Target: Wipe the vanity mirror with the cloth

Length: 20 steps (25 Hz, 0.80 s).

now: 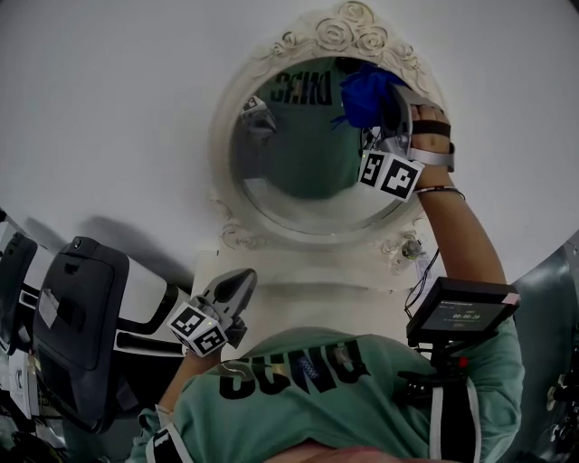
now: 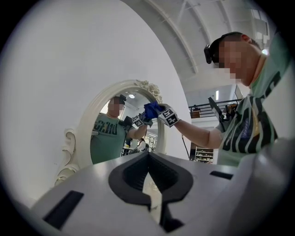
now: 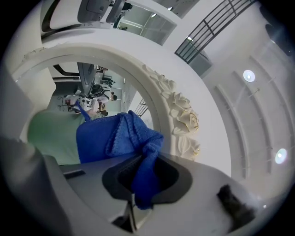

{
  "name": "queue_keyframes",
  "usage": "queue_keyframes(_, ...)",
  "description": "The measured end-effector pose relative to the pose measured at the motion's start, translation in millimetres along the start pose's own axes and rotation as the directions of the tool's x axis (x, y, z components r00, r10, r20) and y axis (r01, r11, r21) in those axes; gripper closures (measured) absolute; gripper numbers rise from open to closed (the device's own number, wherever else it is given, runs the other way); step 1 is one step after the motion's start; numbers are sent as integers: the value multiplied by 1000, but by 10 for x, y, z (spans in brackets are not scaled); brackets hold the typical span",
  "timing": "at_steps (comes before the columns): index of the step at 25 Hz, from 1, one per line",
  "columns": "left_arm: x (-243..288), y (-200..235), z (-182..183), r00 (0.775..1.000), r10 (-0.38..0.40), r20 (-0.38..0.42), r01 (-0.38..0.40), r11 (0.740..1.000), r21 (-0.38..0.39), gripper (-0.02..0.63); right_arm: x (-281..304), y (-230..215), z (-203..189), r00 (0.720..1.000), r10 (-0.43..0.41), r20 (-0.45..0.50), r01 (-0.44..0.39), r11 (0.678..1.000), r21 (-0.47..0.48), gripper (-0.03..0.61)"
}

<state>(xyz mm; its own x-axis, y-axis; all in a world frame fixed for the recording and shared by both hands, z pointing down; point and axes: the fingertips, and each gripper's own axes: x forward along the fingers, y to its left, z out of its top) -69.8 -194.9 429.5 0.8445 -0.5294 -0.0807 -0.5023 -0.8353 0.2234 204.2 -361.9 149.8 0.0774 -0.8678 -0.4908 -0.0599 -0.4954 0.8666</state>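
Observation:
The oval vanity mirror [image 1: 312, 149] in its ornate white frame [image 1: 348, 27] hangs on the white wall. My right gripper [image 1: 391, 107] is raised to the glass's upper right and is shut on the blue cloth [image 1: 366, 95], which is pressed against the mirror. In the right gripper view the cloth [image 3: 117, 136] is bunched between the jaws of the right gripper [image 3: 143, 161], next to the frame's roses [image 3: 184, 117]. My left gripper [image 1: 241, 284] hangs low below the mirror, shut and holding nothing. The left gripper view shows the left gripper [image 2: 148, 156] pointing at the mirror [image 2: 115, 138] and the cloth [image 2: 151, 110].
A white vanity top [image 1: 298, 303] lies under the mirror. A black and white chair-like object [image 1: 81, 316] stands at the lower left. A small screen on a mount [image 1: 461, 312] sits at my right chest. A plain white wall [image 1: 109, 108] surrounds the mirror.

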Motion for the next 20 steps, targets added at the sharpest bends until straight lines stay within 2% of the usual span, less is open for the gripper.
queue_keyframes(3, 8, 13, -71, 1000, 1, -19, -1, 1000, -9, 604, -136, 271, -67, 999, 42, 4, -42, 999, -10, 528)
queue_keyframes(7, -43, -41, -226, 998, 8, -66, -11, 999, -49, 604, -574, 937, -173, 989, 148, 11, -147, 989, -33, 528)
queue_keyframes(10, -65, -119, -299, 995, 1, -98, -7, 998, -66, 604, -971, 1486, -225, 970, 243, 16, -242, 969, -45, 528)
queue_keyframes(13, -68, -166, -369, 991, -2, -132, -9, 996, -84, 604, -1361, 2079, -324, 939, 343, 12, -342, 938, -56, 528)
queue_keyframes(16, -18, -126, -517, 983, 7, -185, -28, 993, -113, 604, -1683, 2796, -491, 885, 465, -11, -464, 884, -61, 528)
queue_keyframes(20, 3, -67, -800, 965, 13, -260, -56, 986, -157, 604, -2220, 3887, -671, 760, 648, -54, -650, 757, -67, 528)
